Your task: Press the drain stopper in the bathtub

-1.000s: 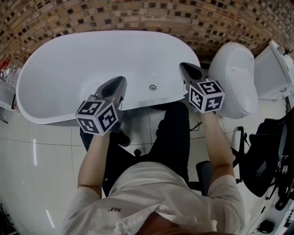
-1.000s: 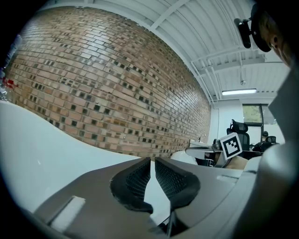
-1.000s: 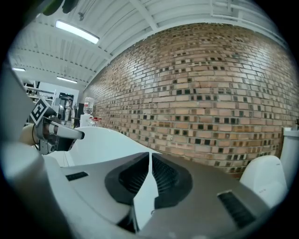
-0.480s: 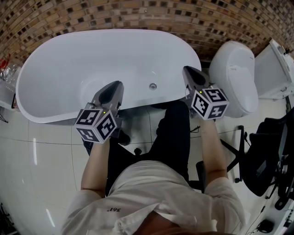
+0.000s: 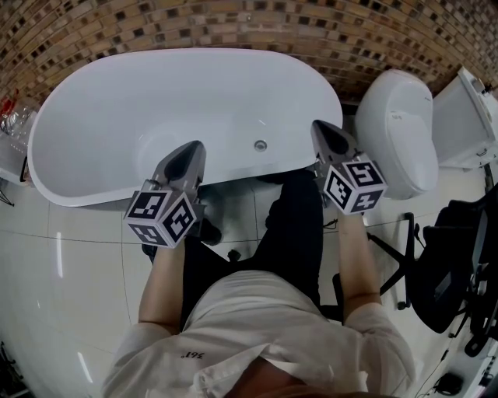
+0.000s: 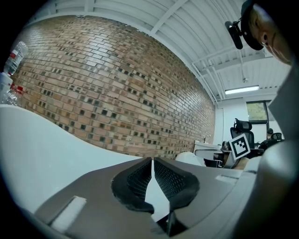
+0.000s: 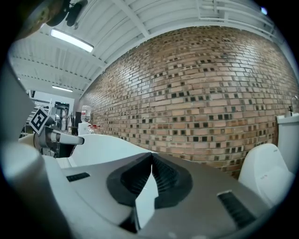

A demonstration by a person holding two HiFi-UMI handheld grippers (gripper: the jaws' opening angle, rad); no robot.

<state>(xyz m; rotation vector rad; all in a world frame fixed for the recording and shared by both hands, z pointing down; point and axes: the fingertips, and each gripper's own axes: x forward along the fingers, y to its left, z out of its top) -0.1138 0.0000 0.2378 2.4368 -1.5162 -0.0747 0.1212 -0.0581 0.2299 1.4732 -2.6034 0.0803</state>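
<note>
The bathtub (image 5: 117,101) is smooth, glossy white; its drain stopper (image 5: 260,145) is shiny metal. The brick wall (image 5: 233,23) looks rough and matt. The floor (image 5: 70,272) tiles gleam. The left gripper (image 6: 153,159) is matt grey plastic with ribbed black pads (image 6: 172,179).

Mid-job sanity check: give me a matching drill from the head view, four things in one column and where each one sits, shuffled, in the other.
Things:
1. drain stopper
2. toilet
3. left gripper
4. right gripper

Places:
a. jaws together, at the bathtub's right end, next to the toilet
b. white, standing to the right of the bathtub
c. small metal disc inside the bathtub, between the two grippers
d. jaws together, over the bathtub's near rim, left of the drain stopper

Pairs: 1-c, 2-b, 3-d, 4-a
</note>
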